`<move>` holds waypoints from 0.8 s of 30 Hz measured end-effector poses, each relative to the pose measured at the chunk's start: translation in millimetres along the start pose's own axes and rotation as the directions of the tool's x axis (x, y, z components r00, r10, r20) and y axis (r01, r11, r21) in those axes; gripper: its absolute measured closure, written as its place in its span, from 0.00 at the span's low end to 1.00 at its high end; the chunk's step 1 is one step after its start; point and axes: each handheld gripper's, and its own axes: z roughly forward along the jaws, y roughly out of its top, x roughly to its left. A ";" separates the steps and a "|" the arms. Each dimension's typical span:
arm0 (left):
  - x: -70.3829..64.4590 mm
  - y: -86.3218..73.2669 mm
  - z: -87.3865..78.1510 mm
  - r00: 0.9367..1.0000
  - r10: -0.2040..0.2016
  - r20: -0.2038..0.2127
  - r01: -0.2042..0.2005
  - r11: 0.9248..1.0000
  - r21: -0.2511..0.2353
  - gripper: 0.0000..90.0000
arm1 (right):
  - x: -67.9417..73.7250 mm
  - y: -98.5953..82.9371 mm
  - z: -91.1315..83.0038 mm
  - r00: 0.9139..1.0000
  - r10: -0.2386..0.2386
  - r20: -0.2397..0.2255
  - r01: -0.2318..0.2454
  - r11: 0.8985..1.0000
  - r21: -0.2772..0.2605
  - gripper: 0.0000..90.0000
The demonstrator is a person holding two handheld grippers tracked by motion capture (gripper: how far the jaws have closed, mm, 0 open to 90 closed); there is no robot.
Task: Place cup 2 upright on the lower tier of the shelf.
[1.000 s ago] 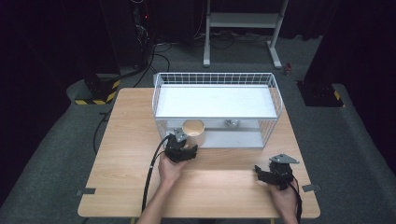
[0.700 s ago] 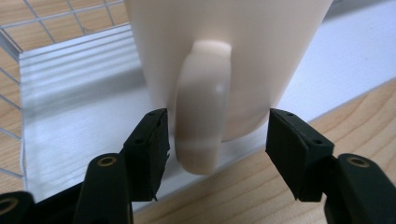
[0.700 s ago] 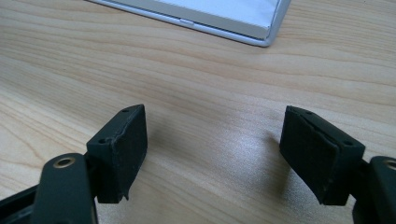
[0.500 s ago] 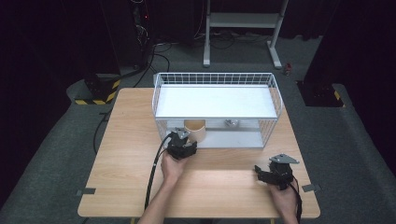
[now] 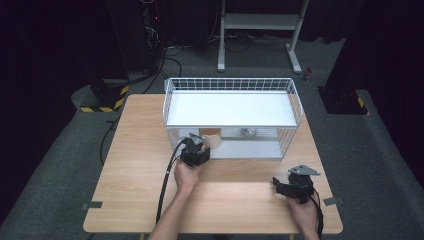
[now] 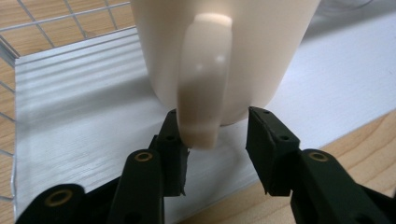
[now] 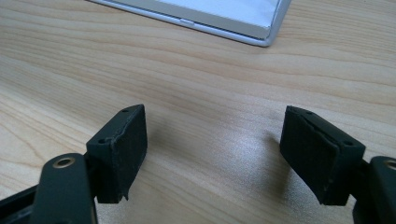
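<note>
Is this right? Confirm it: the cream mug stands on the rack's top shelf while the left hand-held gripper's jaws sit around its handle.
Not quite. The high view shows the cream mug on the lower shelf of the rack, under the top one. The left hand-held gripper does have its jaws around the handle.

A small metal object (image 5: 245, 132) lies on the lower shelf, with a white stand (image 5: 260, 22) beyond the wooden table (image 5: 135, 150).

Table well lit, surroundings dark; close mug (image 6: 219, 56) blurred, glare spots.
</note>
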 end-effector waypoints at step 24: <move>4.1 8.9 17.4 1.000 -0.020 -0.017 0.021 1.000 0.014 0.85 | 0.1 -0.2 -0.2 1.000 0.000 -0.001 0.000 1.000 0.000 0.26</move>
